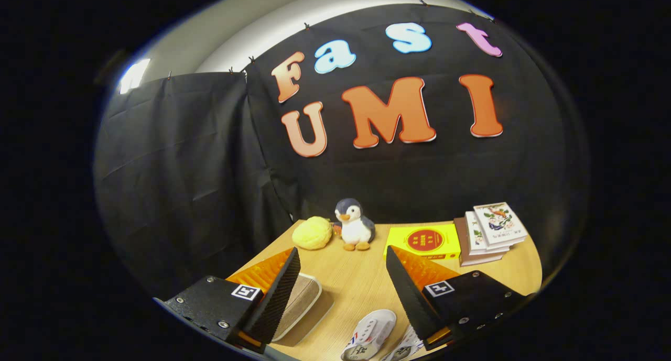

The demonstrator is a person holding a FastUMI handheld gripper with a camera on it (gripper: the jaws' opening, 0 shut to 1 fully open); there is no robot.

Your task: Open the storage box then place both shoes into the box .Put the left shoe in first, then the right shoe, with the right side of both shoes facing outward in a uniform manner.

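Shoes of white canvas, one beside the other, lie on the light wooden table between the spread, empty fingers of the gripper. A beige, fabric-fronted storage box touches the left finger. Beyond sit a plush penguin, a yellow fuzzy ball, a yellow box and stacked books.

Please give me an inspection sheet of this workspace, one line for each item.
Surface: wooden table, mostly bare.
Job's things: storage box beside one finger; two white shoes low between the fingers.
Clutter: toy penguin, yellow plush, yellow box, stack of books, all beyond the fingers.
Gripper: gripper open, holding nothing.
Cables: nothing seen.
Surroundings: black cloth wall.
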